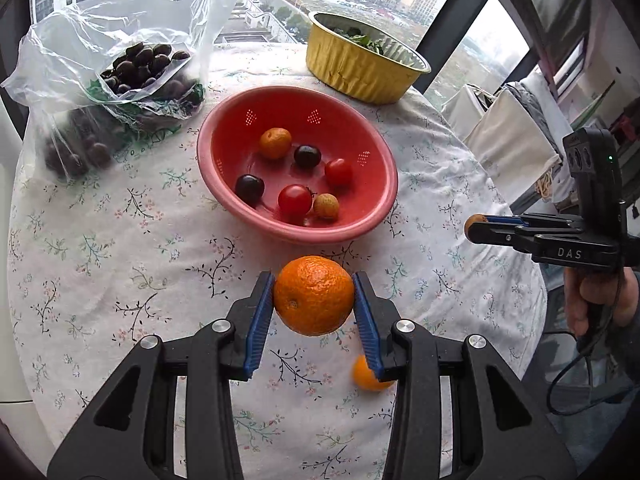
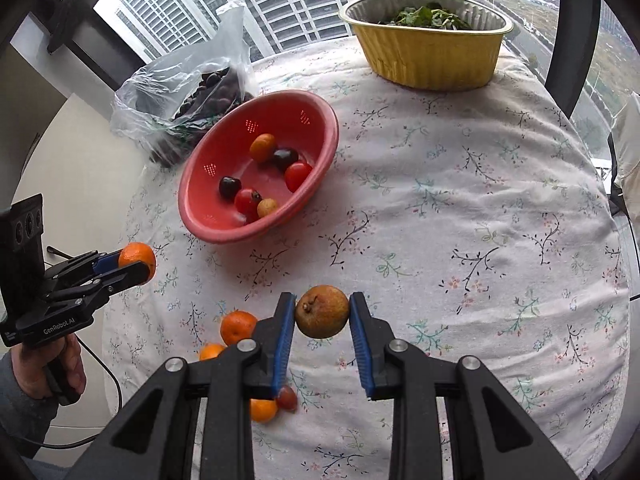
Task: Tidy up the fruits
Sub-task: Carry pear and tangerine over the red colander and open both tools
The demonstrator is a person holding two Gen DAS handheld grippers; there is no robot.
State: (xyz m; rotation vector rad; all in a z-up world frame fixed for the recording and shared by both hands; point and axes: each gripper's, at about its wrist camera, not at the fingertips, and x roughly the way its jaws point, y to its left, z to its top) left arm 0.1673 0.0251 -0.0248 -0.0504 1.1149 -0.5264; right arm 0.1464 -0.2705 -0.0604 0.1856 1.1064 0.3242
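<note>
My left gripper (image 1: 314, 300) pinches a dimpled, glossy orange mandarin (image 1: 313, 295) between its ribbed blue pads (image 1: 260, 320), held above the surface (image 1: 120, 240), which wears a wrinkled white cloth printed with small flowers and twigs. My right gripper (image 2: 322, 312) clamps a round, dull brown fruit (image 2: 322, 311) with a rough, speckled skin and a short stem stub, also lifted off the cloth.

Ahead of both sits a smooth red plastic colander (image 1: 224, 184), oval, with patches of drain holes in its wall. Inside I count a small orange citrus (image 1: 275, 143), two dark cherries (image 1: 307, 155), two shiny red tomatoes (image 1: 295, 199) and one pale, bumpy fruit (image 1: 326, 206). Its near rim is just beyond my mandarin.

A crinkled clear plastic bag (image 1: 80, 80) of dark fruit slumps at the far left, touching the colander in the right wrist view. A pleated gold foil tub (image 1: 352, 68) of greens stands near the far edge by the window. The right half of the cloth is open, curving down at the round edge.

Loose mandarins (image 2: 237, 327) and a small reddish fruit (image 2: 287, 397) lie on the cloth beside and under my right gripper.
</note>
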